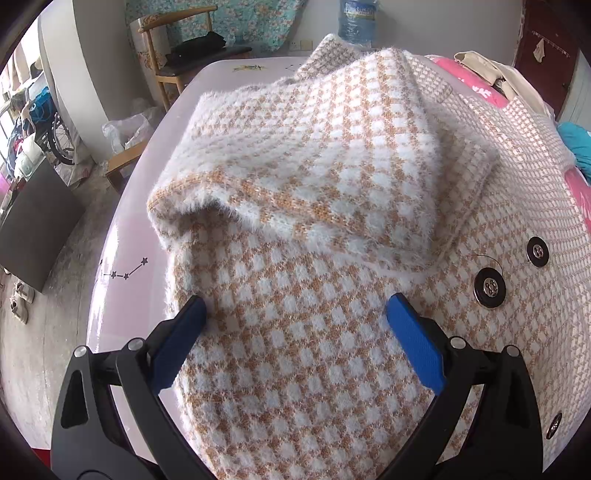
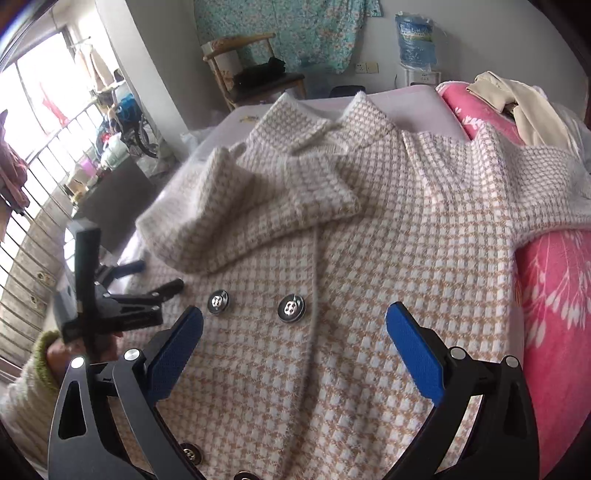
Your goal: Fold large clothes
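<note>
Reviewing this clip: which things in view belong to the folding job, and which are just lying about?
Part of the job:
- houndstooth coat, one sleeve already folded across its front
- left gripper, jaws open
- right gripper, jaws open

Just lying about:
- beige garment on the pink bedding
- wooden chair
- water bottle

At upper left I see a bright barred window (image 2: 44, 122); a wooden chair (image 2: 251, 70) stands against the floral curtain (image 2: 295, 33), above a grey floor (image 1: 55, 266).
</note>
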Tool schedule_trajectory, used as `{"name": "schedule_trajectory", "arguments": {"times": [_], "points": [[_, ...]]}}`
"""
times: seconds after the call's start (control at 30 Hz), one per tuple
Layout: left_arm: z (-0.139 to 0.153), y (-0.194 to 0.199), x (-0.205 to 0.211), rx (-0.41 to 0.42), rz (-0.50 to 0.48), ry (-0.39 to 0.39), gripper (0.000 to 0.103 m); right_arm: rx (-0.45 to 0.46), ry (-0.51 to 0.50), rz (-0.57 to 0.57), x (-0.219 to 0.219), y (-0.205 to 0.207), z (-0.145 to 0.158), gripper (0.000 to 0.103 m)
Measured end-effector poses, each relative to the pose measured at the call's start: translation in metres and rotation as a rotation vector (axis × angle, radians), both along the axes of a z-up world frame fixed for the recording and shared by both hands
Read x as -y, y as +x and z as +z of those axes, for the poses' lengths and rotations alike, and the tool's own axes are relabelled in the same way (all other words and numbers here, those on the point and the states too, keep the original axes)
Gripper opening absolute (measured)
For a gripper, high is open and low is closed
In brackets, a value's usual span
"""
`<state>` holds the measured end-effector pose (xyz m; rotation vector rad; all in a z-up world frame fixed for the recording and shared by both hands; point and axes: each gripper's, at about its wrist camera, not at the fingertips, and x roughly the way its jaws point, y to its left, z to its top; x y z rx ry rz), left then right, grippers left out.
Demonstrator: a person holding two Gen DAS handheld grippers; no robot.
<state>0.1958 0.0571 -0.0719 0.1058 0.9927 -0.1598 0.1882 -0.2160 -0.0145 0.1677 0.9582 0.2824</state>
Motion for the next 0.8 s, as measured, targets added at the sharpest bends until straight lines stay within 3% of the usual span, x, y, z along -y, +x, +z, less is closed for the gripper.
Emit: {"name": "schedule_trajectory", "arguments": {"times": [0.1, 0.2, 0.27, 0.37, 0.47, 0.57, 0.6, 0.7, 0.8], "points": [[-0.001, 0.002, 0.003, 0.001, -0.01, 0.0, 0.095, -0.035, 0.056, -0.009, 0.018, 0.029, 0.004, 0.097], [-0.001, 0.004, 0.004, 0.001, -0.03, -0.004, 0.095, -0.078, 0.174, -0.009, 0.028, 0.067, -0.013, 0.097], [0.002, 0.004, 0.001, -0.002, -0.04, -0.029, 0.095, -0.122, 0.216, -0.037, 0.033, 0.095, -0.03, 0.089], [0.016, -0.001, -0.014, 0.064, -0.016, -0.087, 0.095, -0.177, 0.245, -0.089, 0.039, 0.133, -0.053, 0.08], [0.026, 0.003, -0.033, 0.112, 0.054, -0.069, 0.095, -0.23, 0.241, -0.096, 0.037, 0.161, -0.072, 0.066], [0.028, 0.013, -0.054, 0.097, 0.123, -0.074, 0.095, -0.238, 0.19, -0.06, 0.025, 0.171, -0.077, 0.052], [0.028, 0.015, -0.059, 0.102, 0.14, -0.07, 0.095, -0.237, 0.167, -0.04, 0.019, 0.172, -0.076, 0.036], [0.028, 0.021, -0.071, 0.123, 0.184, -0.058, 0.095, -0.199, 0.088, -0.025, 0.007, 0.17, -0.068, 0.013], [0.026, 0.027, -0.076, 0.125, 0.203, -0.053, 0.092, -0.105, 0.098, -0.016, 0.004, 0.16, -0.039, 0.009]]}}
